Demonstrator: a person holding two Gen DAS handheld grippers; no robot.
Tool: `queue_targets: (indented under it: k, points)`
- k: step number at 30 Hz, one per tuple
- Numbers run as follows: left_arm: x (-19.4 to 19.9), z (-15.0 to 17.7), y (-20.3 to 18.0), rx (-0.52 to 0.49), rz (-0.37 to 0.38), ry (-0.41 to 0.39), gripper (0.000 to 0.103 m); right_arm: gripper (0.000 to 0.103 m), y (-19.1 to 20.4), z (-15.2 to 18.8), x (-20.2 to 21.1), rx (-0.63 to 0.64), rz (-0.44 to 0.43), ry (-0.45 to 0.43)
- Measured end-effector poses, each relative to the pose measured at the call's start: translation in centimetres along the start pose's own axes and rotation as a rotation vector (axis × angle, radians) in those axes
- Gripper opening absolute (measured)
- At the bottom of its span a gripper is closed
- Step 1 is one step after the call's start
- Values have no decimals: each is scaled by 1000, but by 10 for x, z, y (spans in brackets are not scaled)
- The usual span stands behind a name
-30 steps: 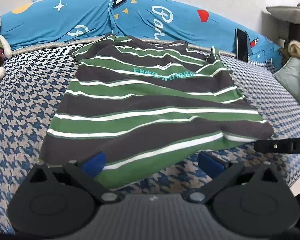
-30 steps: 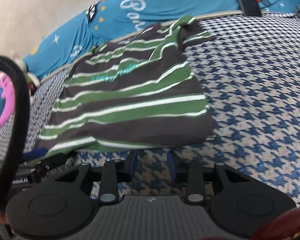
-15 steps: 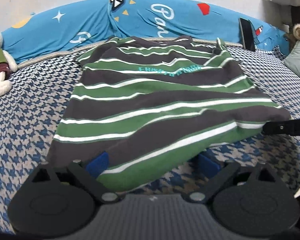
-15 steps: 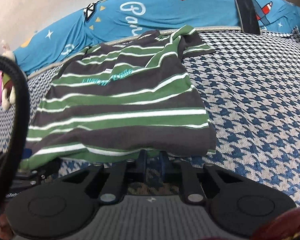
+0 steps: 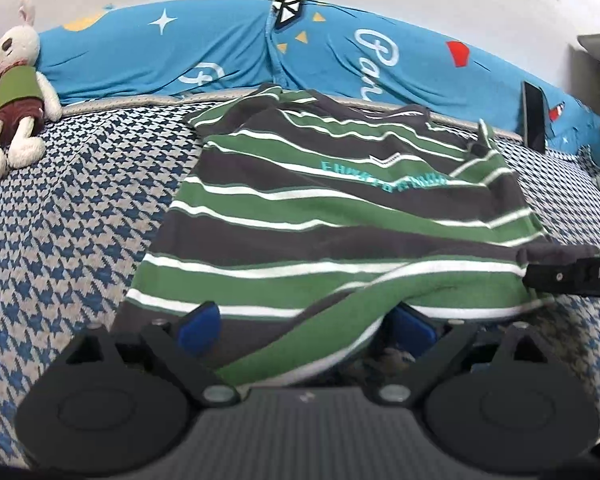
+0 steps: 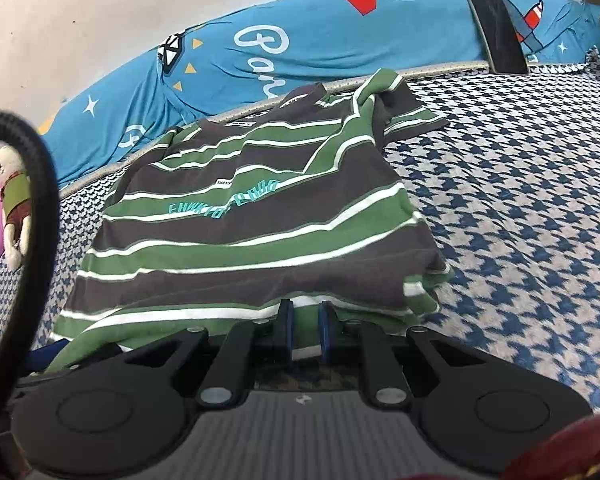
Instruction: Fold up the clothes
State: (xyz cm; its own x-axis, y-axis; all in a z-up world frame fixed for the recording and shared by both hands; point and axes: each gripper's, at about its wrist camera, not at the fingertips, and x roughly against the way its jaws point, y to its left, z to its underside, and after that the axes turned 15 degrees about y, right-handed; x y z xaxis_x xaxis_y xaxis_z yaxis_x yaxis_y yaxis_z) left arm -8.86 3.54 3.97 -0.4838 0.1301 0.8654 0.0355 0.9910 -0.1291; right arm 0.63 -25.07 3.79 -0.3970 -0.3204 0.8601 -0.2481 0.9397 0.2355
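A shirt [image 5: 320,216] striped in dark grey, green and white lies spread on the houndstooth bed cover [image 5: 60,220], collar toward the far cushion. My left gripper [image 5: 307,326] is open, and the near hem runs between its blue pads [image 5: 200,326]. In the right wrist view the shirt [image 6: 252,220] fills the middle. There my right gripper [image 6: 305,328] is shut on the hem near the right corner, with the cloth bunched and slightly raised. In the left wrist view the right gripper [image 5: 572,278] shows at the right edge, holding that corner.
A long blue printed cushion [image 5: 220,60] runs along the wall behind the shirt. A plush rabbit [image 5: 16,92] lies at the far left. A dark flat device [image 6: 498,32] leans on the cushion at the right. A black cable [image 6: 40,208] arcs across the right view's left side.
My right gripper's fingers have closed onto the hem and lifted its right corner. Both grippers moved forward onto the shirt's near edge. The left gripper stayed open.
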Motion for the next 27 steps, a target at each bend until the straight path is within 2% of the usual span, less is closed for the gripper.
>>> queue_targets:
  k: [8, 13, 16, 20, 27]
  points:
    - [-13, -16, 13, 84, 8, 2, 99, 15, 3, -19, -18, -44, 2, -4]
    - [-20, -21, 14, 100, 2, -6, 103, 15, 3, -20, -4, -31, -13, -41]
    - [-22, -23, 13, 96, -7, -10, 103, 17, 7, -10, 5, 42, -22, -41]
    - [-24, -24, 11, 98, -14, -13, 103, 26, 12, 3, 16, 140, -30, -40]
    - [-24, -25, 11, 104, -16, -19, 103, 36, 25, 18, 9, 276, 24, -30]
